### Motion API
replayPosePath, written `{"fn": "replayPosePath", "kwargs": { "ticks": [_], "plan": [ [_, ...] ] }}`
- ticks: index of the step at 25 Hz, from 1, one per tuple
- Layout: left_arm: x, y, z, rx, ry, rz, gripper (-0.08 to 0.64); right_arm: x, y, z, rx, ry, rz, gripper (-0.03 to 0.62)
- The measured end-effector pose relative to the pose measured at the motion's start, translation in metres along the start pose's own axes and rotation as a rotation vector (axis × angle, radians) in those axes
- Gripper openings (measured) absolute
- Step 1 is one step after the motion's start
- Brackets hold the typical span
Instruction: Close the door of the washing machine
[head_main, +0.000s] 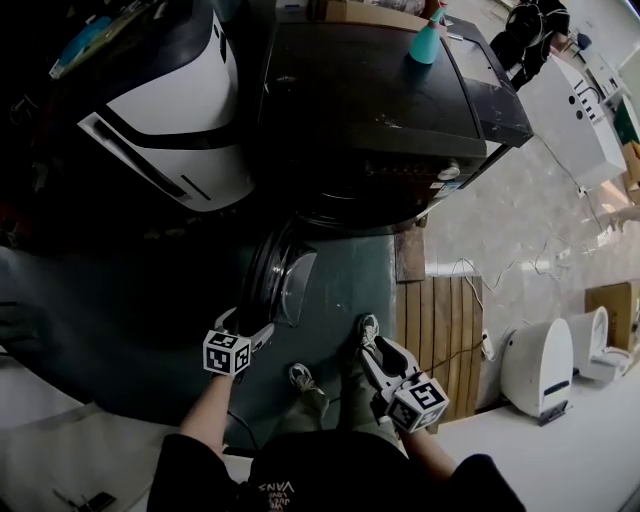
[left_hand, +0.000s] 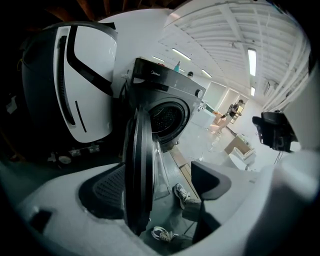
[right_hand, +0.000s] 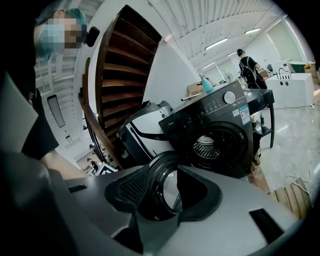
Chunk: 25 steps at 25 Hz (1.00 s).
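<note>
Left claw (left_hand: 159, 189) gapes around door (left_hand: 136, 170) edge, not gripping; right claw (right_hand: 167, 192) empty, spread. I fear a glancing push slips off that edge, leaving door ajar.

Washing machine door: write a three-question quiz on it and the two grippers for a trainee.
1. True or false: the washing machine door is shut.
2. What stands between the left gripper's jaws? A) the door's rim B) a towel C) a cup
3. Fill in: the right gripper's jaws stand ____, with nothing held.
Key: 1 false, it hangs open; 2 A; 3 apart.
</note>
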<state>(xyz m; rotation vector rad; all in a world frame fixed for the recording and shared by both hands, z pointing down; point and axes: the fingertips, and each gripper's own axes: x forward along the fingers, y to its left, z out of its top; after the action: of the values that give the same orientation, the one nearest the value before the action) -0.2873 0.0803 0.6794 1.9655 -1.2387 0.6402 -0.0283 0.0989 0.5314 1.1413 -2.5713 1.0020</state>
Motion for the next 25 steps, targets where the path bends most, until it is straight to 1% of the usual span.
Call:
{"fn": "replayPosePath", "kwargs": {
  "ticks": [8,15,19,25],
  "plan": [
    [0.016,-0.050,-0.001,-0.020,0.006,-0.065,0.408,-0.012,-0.026,-0.002,0.025,-0.022,-0.039,0.155],
    [0.043,-0.111,0.005,-0.012,0.037,-0.172,0.408,-0.028,-0.051,0.000,0.066,-0.039,-0.098,0.153],
    [0.063,-0.145,0.014,0.006,0.050,-0.229,0.407,-0.035,-0.068,0.006,0.092,-0.052,-0.128,0.153],
    [0.100,-0.194,0.038,0.017,0.062,-0.301,0.407,-0.046,-0.107,0.018,0.109,-0.044,-0.176,0.152]
  ]
}}
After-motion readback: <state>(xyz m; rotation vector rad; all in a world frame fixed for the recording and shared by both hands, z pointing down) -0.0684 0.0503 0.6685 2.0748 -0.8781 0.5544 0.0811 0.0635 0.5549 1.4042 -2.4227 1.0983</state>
